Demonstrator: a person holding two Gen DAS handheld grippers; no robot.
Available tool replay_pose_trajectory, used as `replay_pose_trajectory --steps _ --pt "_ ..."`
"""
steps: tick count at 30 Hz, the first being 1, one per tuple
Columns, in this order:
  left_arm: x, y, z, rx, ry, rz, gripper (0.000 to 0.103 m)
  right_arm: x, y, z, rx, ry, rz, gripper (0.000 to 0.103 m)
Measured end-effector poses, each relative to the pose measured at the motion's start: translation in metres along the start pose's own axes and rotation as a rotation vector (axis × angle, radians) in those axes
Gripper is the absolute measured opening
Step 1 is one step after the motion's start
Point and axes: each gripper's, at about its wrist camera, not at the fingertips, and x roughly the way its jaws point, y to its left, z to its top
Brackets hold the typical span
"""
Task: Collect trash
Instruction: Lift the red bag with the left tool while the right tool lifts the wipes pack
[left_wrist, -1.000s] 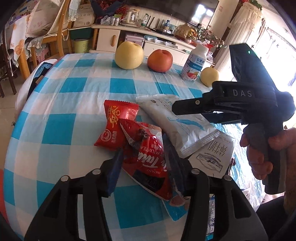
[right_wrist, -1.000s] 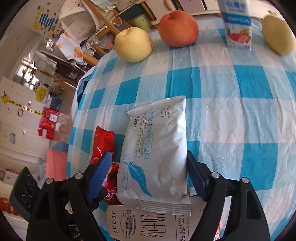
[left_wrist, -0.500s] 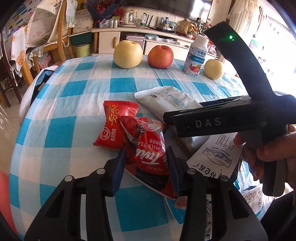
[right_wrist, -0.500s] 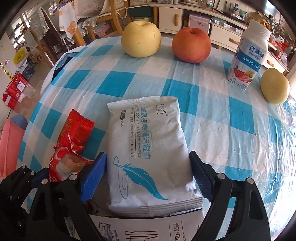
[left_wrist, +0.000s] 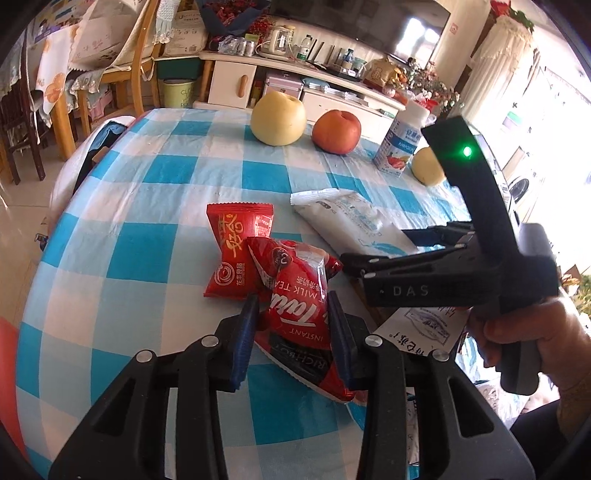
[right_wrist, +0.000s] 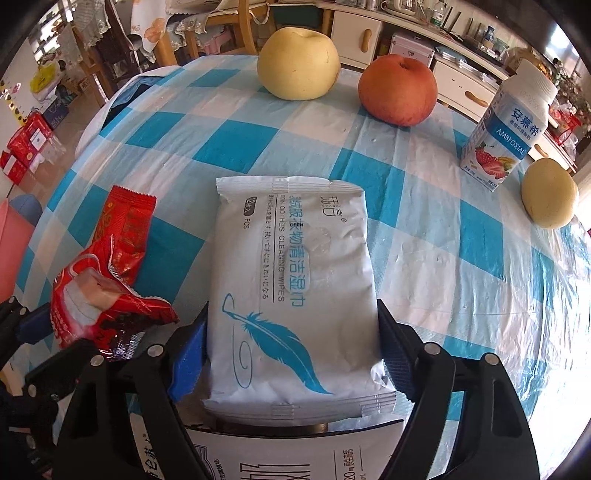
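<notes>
Left wrist view: left gripper (left_wrist: 291, 325) down on the checked counter (left_wrist: 140, 229), jaws just been closing, blue pads now squeezing the tea sachet (left_wrist: 299, 295). Red packet (left_wrist: 238, 251) just behind, touching it. Wipes pack (left_wrist: 354, 225) off to the right, right gripper (left_wrist: 373, 258) over its near end, held in a hand (left_wrist: 532, 339). Pear (left_wrist: 279, 118), apple (left_wrist: 336, 131), bottle (left_wrist: 400, 147) along the far edge.

Right wrist view: right gripper (right_wrist: 291, 354) straddling the wipes pack (right_wrist: 291, 280), jaws just been narrowing, pads at both long edges; firm pinch or mere contact, cannot tell. Pack flat on the counter (right_wrist: 443, 258), near end over a white carton (right_wrist: 295, 454). Tea sachet (right_wrist: 99, 299) at left.
</notes>
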Motion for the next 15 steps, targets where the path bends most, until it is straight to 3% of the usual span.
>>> replay_pose_trajectory --steps 9,15 --pt "-0.017 0.012 0.003 -0.072 -0.048 -0.085 0.036 -0.008 0.004 0.000 -0.003 -0.050 -0.041 0.076" --pt "-0.027 0.019 0.003 -0.102 -0.071 -0.126 0.036 -0.040 0.010 -0.001 0.022 -0.136 -0.005 0.075"
